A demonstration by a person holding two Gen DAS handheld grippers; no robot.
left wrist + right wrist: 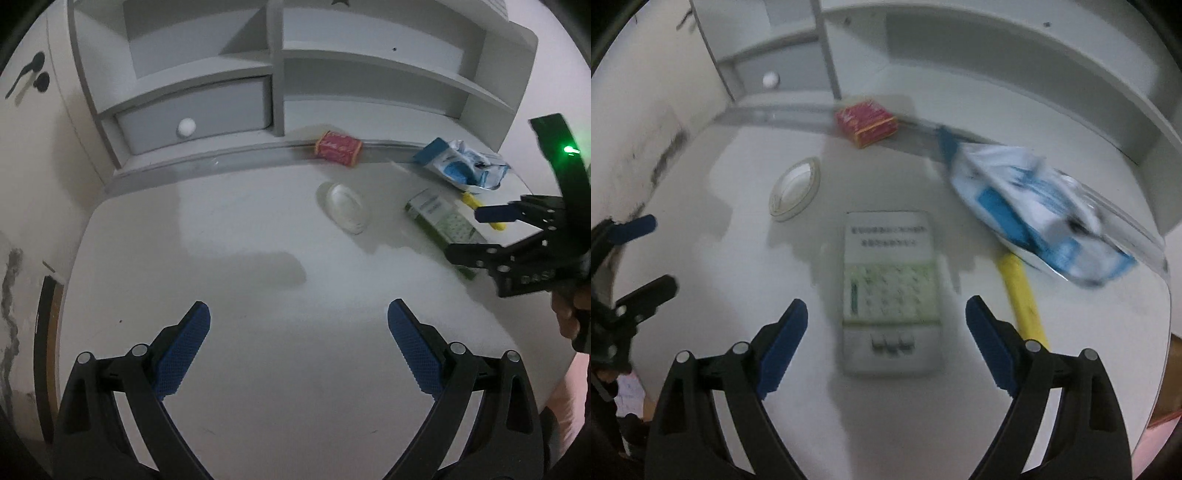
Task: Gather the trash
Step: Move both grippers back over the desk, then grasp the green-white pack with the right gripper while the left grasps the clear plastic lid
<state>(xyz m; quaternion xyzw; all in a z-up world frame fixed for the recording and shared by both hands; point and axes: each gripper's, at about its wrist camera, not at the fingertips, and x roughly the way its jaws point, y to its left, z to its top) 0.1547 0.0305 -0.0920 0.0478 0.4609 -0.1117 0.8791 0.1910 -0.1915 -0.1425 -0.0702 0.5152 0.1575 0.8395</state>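
A white and green flat box (891,291) lies on the white desk just ahead of my right gripper (886,317), which is open and empty, jaws either side of its near end. It also shows in the left wrist view (439,214). A crumpled blue and white wrapper (1030,206) (461,162) lies right of it over a yellow stick (1023,295). A red box (866,120) (338,147) rests by the shelf base. A tape roll (795,194) (345,208) lies mid-desk. My left gripper (299,314) is open, empty, over bare desk.
A grey shelf unit (280,74) with a drawer and white knob (185,128) stands along the desk's back edge. A white wall (33,147) borders the left. The right gripper (480,232) shows at the right of the left wrist view. The desk edge (1160,369) drops off right.
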